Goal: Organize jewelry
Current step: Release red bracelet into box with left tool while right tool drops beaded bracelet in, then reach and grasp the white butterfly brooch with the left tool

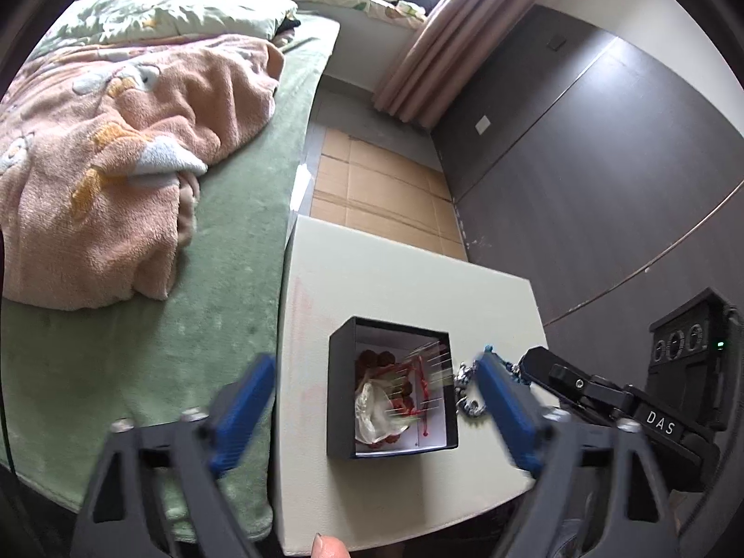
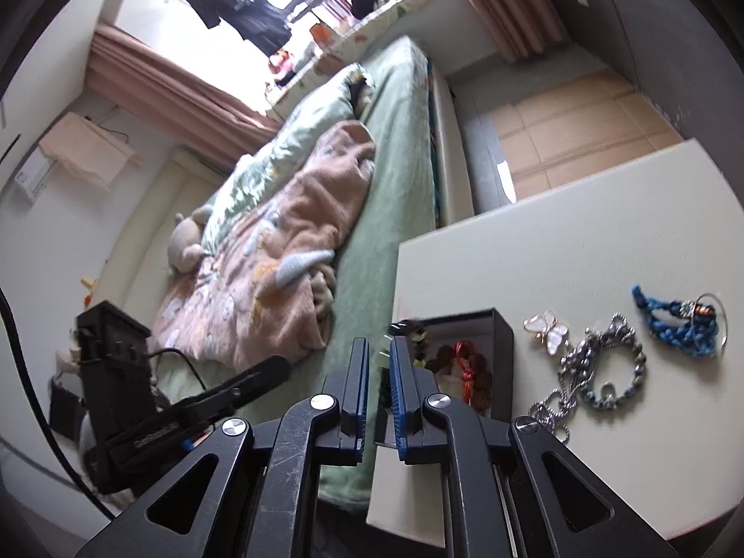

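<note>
An open black box stands on the white table; inside are brown beads, a red cord and a white piece. My left gripper hangs over it, jaws wide open and empty. A blurred streak of beads lies across the box mouth. In the right wrist view a string of dark and green beads is at the box rim. My right gripper hovers by that corner, pads a narrow gap apart with nothing between them. Right of the box lie a white butterfly brooch, a silver chain, a beaded ring and a blue braided bracelet.
A bed with a green sheet and a pink blanket runs along the table's left side. Cardboard covers the floor beyond the table. Dark wall panels stand to the right. A person's fingertip shows at the bottom edge.
</note>
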Demonstrator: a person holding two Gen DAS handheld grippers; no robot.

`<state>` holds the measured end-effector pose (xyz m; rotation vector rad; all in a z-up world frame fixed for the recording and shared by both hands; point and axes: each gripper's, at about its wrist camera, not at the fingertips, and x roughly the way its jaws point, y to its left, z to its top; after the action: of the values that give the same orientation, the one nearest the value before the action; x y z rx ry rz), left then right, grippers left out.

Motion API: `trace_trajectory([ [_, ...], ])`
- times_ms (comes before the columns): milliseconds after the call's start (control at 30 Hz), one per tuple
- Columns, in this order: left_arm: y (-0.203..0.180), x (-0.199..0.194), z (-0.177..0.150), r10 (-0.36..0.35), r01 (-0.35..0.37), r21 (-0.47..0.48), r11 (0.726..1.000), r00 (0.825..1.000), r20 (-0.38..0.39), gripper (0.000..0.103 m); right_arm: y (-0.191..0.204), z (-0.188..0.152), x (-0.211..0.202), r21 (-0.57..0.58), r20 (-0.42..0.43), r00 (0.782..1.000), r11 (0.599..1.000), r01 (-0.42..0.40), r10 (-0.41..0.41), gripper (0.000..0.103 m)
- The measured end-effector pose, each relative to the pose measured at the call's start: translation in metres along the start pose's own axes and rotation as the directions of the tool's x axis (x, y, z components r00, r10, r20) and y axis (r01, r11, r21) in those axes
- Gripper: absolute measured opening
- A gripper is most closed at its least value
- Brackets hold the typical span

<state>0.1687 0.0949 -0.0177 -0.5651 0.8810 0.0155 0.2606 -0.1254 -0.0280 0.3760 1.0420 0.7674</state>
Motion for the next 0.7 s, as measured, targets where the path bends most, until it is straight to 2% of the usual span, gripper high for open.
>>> trace_trajectory([
  [67,0.001,-0.004,0.000,0.002,-0.001,-0.007,1.000,1.000,0.030,0.103,-0.005,0.000,0.003,0.015,-0.007,1.000,1.000,0.010,-0.010,0.057],
  [133,-0.002,-0.003,0.000,0.009,-0.009,0.004,1.000,1.000,0.030,0.103,-0.009,-0.004,-0.005,0.001,0.033,0.999,0.999,0.032,-0.032,0.067],
  [267,-0.010,0.003,-0.005,0.012,-0.013,0.041,0.999,0.999,0.030,0.103,-0.022,-0.010,-0.017,-0.003,0.048,0.998,0.999,0.035,-0.035,0.067],
  [433,-0.027,0.011,-0.013,-0.018,0.015,0.073,0.997,0.999,0.034,0.103,-0.050,-0.017,-0.039,0.030,0.055,0.996,0.997,0.069,-0.070,0.068],
  [500,-0.035,0.016,-0.016,-0.020,0.017,0.093,0.996,1.000,0.023,0.103,-0.055,-0.017,-0.042,0.038,0.050,0.996,0.996,0.076,-0.078,0.073],
  [567,-0.043,0.020,-0.018,-0.023,0.023,0.109,0.994,1.000,0.006,0.103,-0.062,-0.015,-0.051,0.052,0.057,0.994,0.995,0.088,-0.091,0.095],
  [700,-0.059,0.031,-0.022,0.012,-0.008,0.150,0.989,1.000,-0.027,0.103,-0.075,-0.012,-0.069,0.059,0.087,0.987,0.990,0.127,-0.132,0.096],
])
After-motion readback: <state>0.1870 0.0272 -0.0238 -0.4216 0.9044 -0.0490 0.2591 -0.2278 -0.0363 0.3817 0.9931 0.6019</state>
